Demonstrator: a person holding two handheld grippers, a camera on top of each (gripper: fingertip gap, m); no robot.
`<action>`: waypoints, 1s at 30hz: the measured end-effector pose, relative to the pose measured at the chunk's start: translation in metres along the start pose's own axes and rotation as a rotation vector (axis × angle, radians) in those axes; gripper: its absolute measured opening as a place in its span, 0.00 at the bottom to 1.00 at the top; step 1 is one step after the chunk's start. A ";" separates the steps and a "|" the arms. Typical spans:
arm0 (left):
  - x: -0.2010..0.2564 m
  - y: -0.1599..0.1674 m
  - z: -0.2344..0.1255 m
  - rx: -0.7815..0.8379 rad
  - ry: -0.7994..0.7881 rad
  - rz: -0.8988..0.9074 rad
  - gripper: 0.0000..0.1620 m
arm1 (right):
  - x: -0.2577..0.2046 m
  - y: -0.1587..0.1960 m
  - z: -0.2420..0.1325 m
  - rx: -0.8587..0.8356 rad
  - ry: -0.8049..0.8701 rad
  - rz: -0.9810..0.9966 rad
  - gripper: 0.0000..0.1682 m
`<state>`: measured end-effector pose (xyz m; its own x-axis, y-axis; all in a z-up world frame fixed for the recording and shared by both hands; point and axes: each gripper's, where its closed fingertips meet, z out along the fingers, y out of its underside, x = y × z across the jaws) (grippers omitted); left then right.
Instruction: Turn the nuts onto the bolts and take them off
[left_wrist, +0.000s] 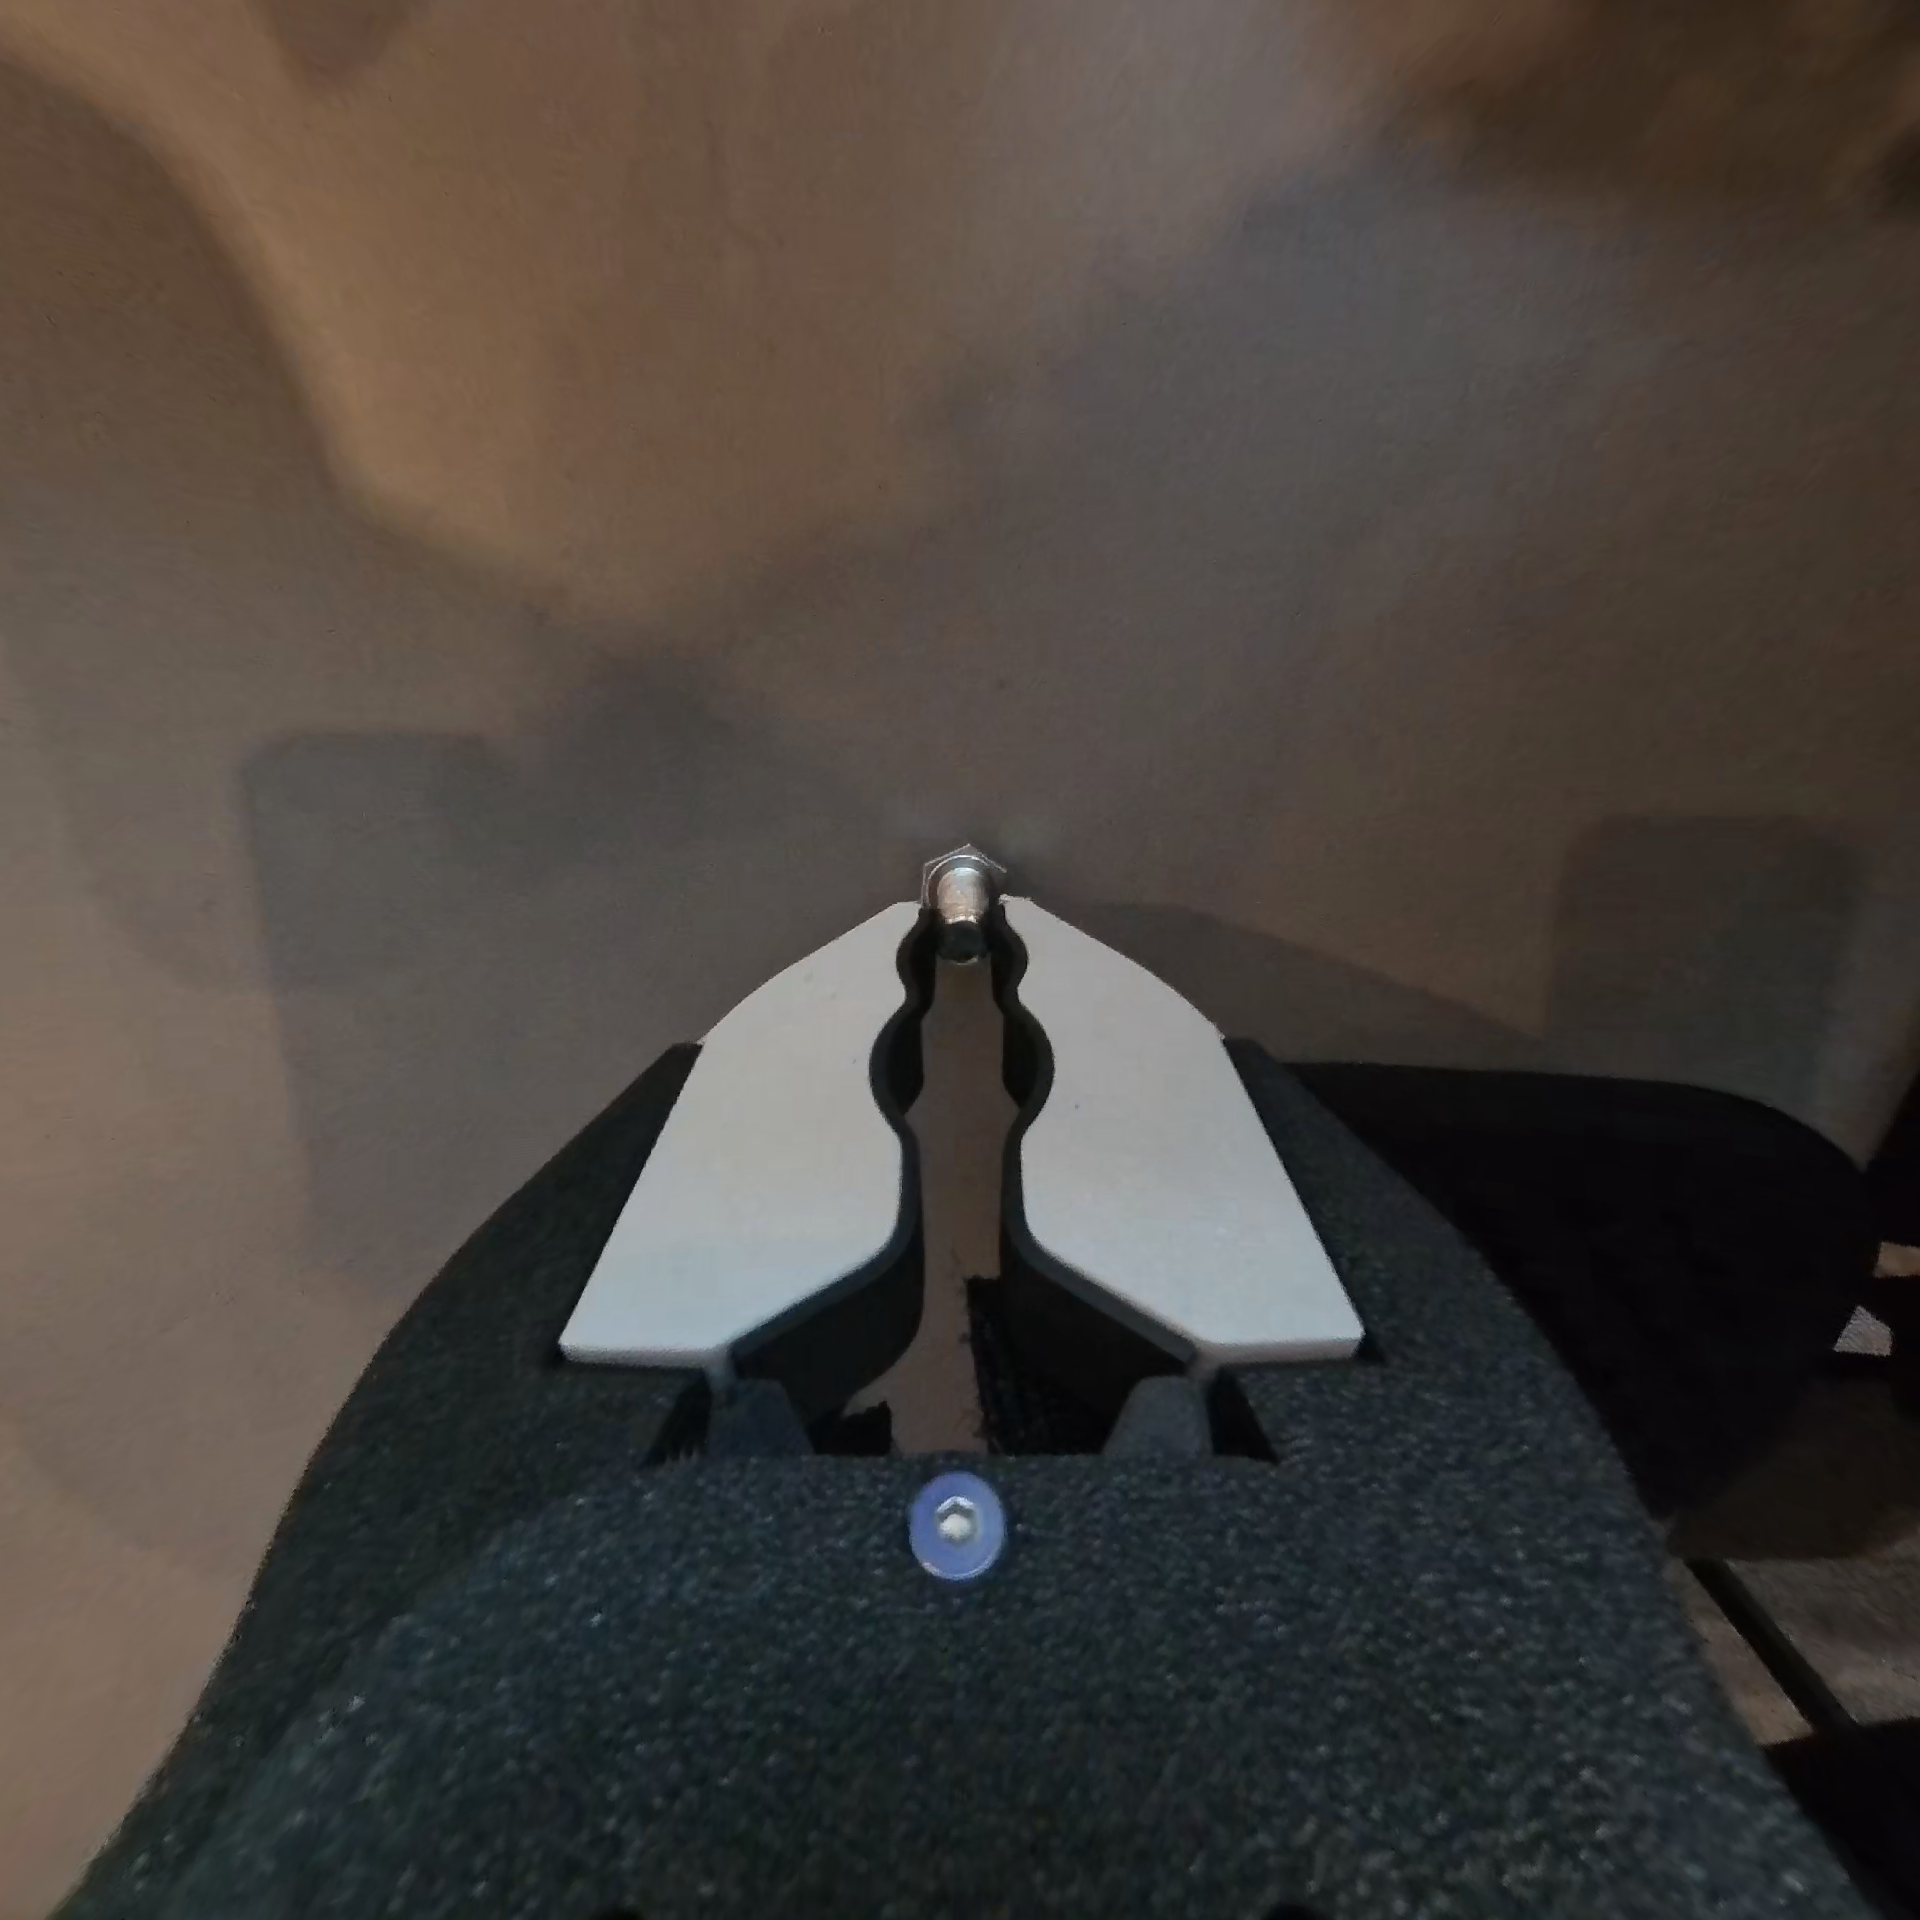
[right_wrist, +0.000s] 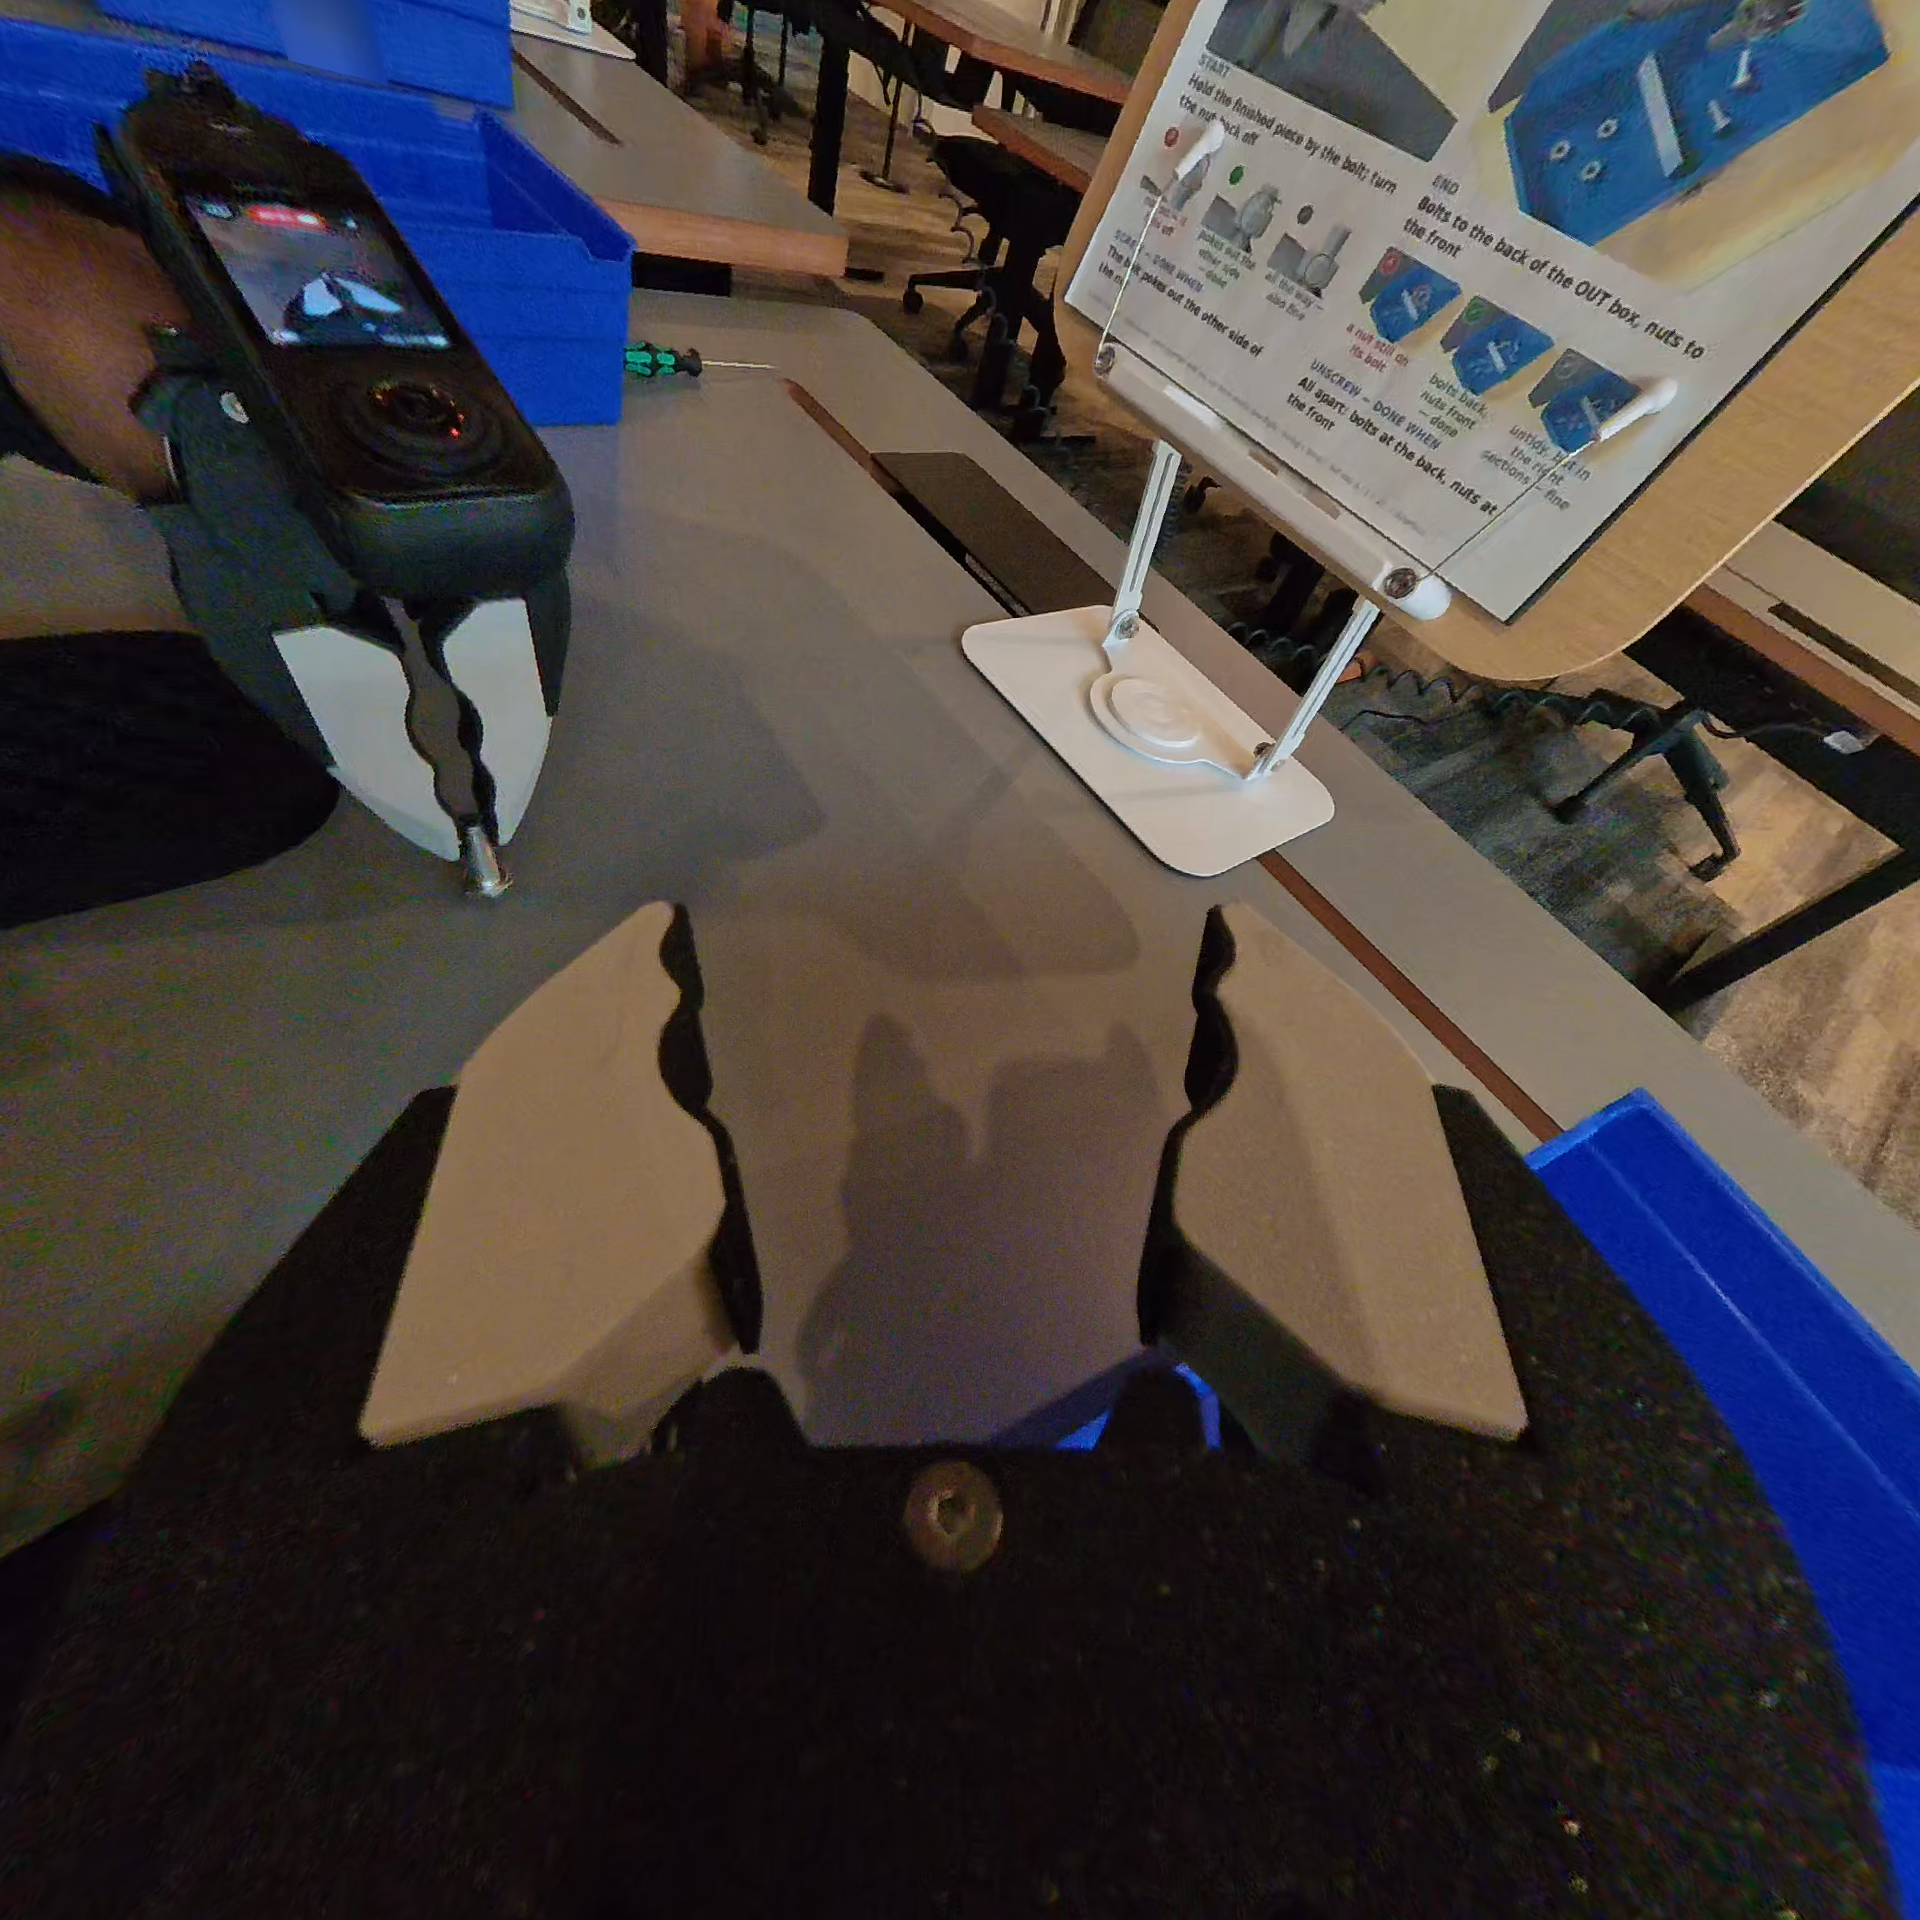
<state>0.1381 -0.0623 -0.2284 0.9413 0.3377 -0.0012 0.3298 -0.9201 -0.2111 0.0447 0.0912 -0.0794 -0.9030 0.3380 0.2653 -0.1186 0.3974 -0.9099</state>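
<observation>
With our left gripper (left_wrist: 961, 935) pinching the bolt (left_wrist: 958, 920) by its threaded shank just above the grey table (right_wrist: 727, 727), head outward, and our right gripper (right_wrist: 951, 1023) spread empty, a loose hold could drop it.

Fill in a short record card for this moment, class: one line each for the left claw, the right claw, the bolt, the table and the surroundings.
left claw: shut on the bolt
right claw: open, holding nothing, above the table
bolt: gripped at the claw's tip, its head on the table
table: grey
surroundings: white stand holding an instruction sheet; blue bins; screwdriver
</observation>
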 end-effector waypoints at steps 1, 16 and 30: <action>0.000 0.000 0.000 0.000 0.000 -0.001 0.06 | 0.000 0.000 0.000 0.000 0.000 0.000 0.54; -0.012 0.001 -0.030 0.169 -0.056 -0.106 0.37 | 0.000 0.002 0.000 -0.007 0.003 -0.001 0.54; -0.110 0.216 -0.194 0.382 -0.460 -0.682 0.39 | -0.001 0.017 0.014 -0.084 -0.004 -0.002 0.54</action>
<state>0.1201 -0.3362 -0.0845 0.4012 0.9067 -0.1301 0.6817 -0.3904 -0.6188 0.0375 0.0856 -0.1000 -0.9044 0.3335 0.2660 -0.0861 0.4681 -0.8795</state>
